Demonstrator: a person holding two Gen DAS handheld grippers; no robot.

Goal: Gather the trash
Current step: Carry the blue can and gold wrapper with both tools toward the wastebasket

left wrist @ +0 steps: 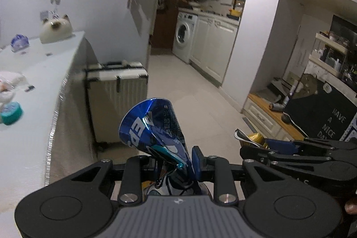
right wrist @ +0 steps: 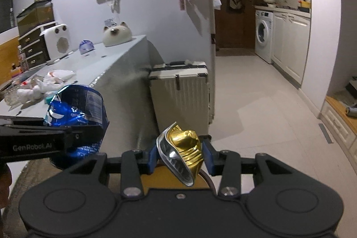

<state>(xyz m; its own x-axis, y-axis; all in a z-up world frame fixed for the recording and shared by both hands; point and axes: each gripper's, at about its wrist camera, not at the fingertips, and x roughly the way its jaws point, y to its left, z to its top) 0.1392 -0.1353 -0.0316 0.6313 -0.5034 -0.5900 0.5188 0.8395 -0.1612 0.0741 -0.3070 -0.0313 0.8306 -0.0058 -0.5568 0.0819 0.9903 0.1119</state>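
So both grippers have their hands full here: the left gripper (left wrist: 178, 162) has its jaws pinched nearly closed on a crushed blue soda can (left wrist: 154, 128) that flares up and out in front of it, and the right gripper (right wrist: 180, 155) sits partly open with its blue pads clamped on a squashed gold can (right wrist: 185, 148). The two are side by side, you can see each one poking into the other's camera. On the left there's a long white counter (right wrist: 116, 59) with a cat-shaped ceramic thing (right wrist: 117, 34), a blue wrapped item (right wrist: 86, 46), crumpled white plastic bags (right wrist: 53, 79) and a teal tape roll (left wrist: 11, 113) on it. Right past the counter's end a white ribbed suitcase (right wrist: 180, 90) stands on the floor against the wall, pretty much straight ahead of both cans. Beyond that the pale tiled floor (right wrist: 256, 93) runs to a washing machine (right wrist: 264, 31) under white cabinets. Off to the right in the left view there's a black sign (left wrist: 323, 117) leaning by some shelves.
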